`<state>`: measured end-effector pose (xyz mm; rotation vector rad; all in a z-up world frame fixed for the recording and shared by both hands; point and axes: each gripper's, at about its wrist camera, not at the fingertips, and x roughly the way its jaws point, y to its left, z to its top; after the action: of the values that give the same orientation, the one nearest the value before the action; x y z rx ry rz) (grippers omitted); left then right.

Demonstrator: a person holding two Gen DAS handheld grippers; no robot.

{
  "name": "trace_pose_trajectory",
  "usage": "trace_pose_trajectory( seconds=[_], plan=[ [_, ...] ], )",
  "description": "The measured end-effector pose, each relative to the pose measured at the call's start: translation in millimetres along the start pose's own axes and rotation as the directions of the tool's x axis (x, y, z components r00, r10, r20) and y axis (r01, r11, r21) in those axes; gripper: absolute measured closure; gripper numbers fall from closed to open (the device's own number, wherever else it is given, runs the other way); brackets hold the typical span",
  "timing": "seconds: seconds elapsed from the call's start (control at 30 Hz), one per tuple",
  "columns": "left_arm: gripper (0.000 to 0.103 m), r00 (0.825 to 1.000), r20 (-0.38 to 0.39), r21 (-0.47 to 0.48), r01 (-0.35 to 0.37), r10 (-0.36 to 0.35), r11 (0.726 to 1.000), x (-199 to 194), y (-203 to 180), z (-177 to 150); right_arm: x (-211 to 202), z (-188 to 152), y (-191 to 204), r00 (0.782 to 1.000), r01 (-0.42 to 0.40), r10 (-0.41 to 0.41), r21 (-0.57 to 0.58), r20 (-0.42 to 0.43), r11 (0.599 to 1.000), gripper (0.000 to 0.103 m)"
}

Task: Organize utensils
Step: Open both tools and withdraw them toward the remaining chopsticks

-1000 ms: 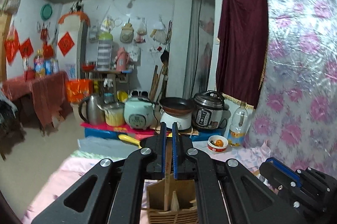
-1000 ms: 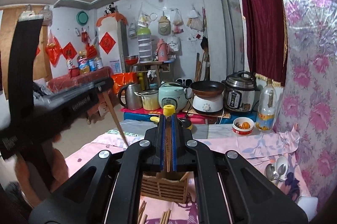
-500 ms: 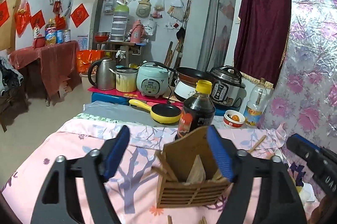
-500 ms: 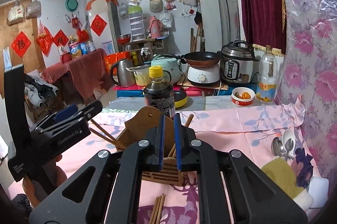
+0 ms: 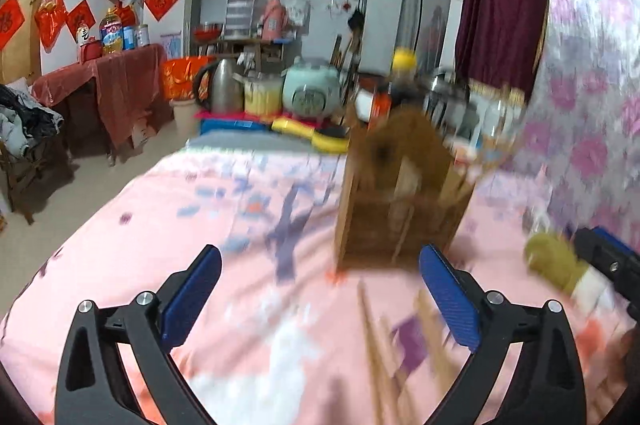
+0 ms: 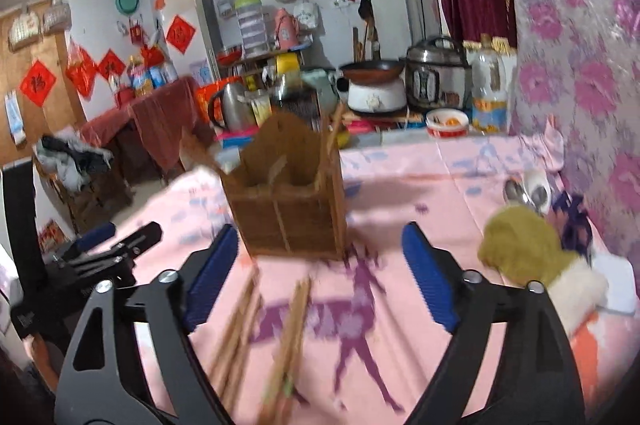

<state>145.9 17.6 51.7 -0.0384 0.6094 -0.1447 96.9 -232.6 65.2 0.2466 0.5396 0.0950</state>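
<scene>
While both views are smeared by motion, we can make out the pink floral tablecloth and, standing on it, the wooden utensil holder with a chopstick upright in it. Our left gripper and right gripper have just been opening; both jaws stand spread, with nothing between the pads. Loose chopsticks lie on the cloth just before the holder. Two spoons rest near the wall.

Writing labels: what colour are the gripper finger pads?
Blue pads, clearest in the right wrist view.
</scene>
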Motion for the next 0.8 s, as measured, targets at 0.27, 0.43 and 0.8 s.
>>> trace_pose_trajectory(
  seconds=[0.27, 0.43, 0.8],
  plan=[
    [0.006, 0.978, -0.179, 0.129, -0.086, 0.108, 0.988, -9, 6, -68, 3, -69, -10, 0.976, 0.010, -0.015, -0.022, -0.216, 1.000, 0.013],
    [0.006, 0.966, -0.240, 0.101, -0.069, 0.091, 0.993, -9, 16, -82, 16, -82, 0, 0.952, -0.015, -0.005, -0.063, -0.306, 0.998, 0.013],
    [0.006, 0.946, -0.314, 0.077, -0.066, 0.087, 0.995, 6, 19, -79, 37, -93, -2, 0.905, -0.033, -0.005, -0.081, -0.426, 0.996, 0.021]
  ],
)
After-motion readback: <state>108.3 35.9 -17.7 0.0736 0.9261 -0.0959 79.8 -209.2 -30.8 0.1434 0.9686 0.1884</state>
